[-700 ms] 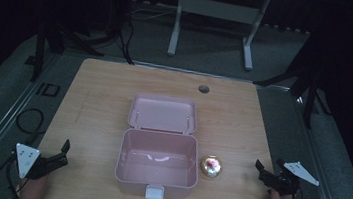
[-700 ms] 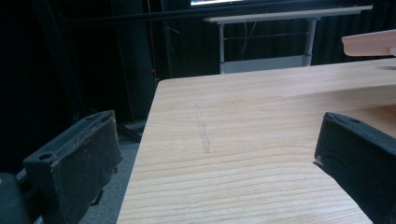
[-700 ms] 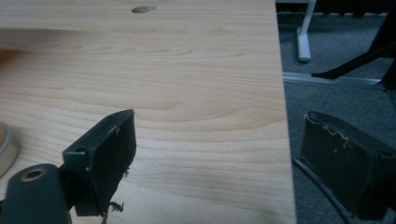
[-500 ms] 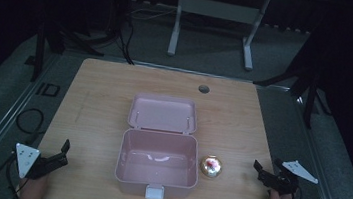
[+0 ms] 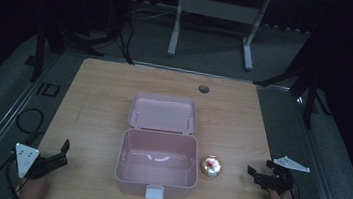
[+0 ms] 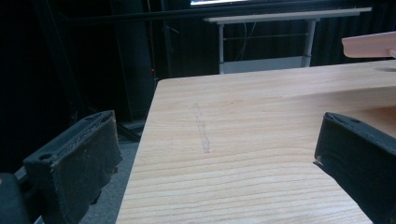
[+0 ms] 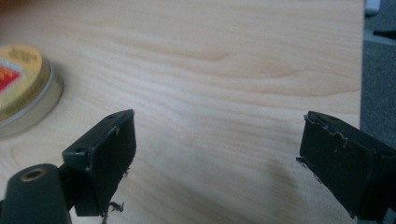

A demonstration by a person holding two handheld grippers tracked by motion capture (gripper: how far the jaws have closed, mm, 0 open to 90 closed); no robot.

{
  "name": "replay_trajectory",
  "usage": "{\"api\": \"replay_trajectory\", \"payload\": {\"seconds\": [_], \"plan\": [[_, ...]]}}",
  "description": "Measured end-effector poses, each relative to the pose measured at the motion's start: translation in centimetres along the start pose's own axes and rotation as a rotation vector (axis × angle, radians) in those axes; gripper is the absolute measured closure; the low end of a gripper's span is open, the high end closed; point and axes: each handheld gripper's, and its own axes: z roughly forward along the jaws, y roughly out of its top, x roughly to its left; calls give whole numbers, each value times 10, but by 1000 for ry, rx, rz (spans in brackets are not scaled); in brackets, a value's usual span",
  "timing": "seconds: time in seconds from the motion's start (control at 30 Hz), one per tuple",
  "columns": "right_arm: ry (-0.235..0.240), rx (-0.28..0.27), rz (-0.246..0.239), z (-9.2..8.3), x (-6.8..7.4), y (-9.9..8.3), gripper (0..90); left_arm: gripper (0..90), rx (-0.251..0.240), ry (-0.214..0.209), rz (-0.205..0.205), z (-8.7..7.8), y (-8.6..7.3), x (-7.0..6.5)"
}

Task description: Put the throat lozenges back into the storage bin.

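One wooden worktop (image 5: 104,101), bearing two items. Pink box (image 5: 157,165) at near centre, lid (image 5: 163,113) thrown back flat toward the far side, interior bare. Small round gold tin (image 5: 211,166) just right of the box, apart from its wall, resting on the worktop. Right gripper (image 5: 255,175) at the near right edge, pointed left toward the tin, jaws spread wide and holding nothing; tin also seen at the left of the right gripper view (image 7: 21,88). Left gripper (image 5: 60,154) at the near left corner, jaws likewise released, well apart from the box. Judged at the outset: tin not yet grasped, presumably still to be lifted into the box and the lid closed.
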Motion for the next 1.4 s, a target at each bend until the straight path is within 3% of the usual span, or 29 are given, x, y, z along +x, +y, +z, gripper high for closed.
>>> {"api": "replay_trajectory", "payload": {"seconds": [0.3, 0.6, 0.63, 0.67, 0.8, 0.9, 0.93, 0.97, 1.1, 1.27, 1.4], "plan": [[47, 206, -113, -8, 8, 21, 106, 5, -4, -1, -4, 0, 0, 0], [88, 482, -249, -15, 16, 38, 106, 5, -2, -4, -1, 0, 0, 0], [88, 482, -249, -15, 16, 38, 106, 5, -2, -4, -1, 0, 0, 0], [103, 551, -288, -15, 20, 42, 106, 5, -2, -4, -1, 0, 0, 0], [122, 668, -351, -13, 27, 48, 106, 5, 0, -5, -1, 0, 0, 0], [125, 705, -363, -13, 29, 49, 106, 5, 0, -5, -1, 0, 0, 0], [128, 738, -375, -12, 31, 50, 106, 5, 0, -6, -1, 0, 0, 0], [128, 818, -404, -10, 35, 53, 106, 5, 0, -7, 0, 0, 0, 0], [138, 933, -441, -7, 41, 57, 106, 5, -1, -8, -2, 0, 0, 0], [138, 1014, -466, -4, 44, 59, 106, 5, -2, -9, -4, 0, 0, 1], [164, 1023, -455, -1, 46, 63, 143, 5, -2, -10, -5, 0, 0, 1]]}}
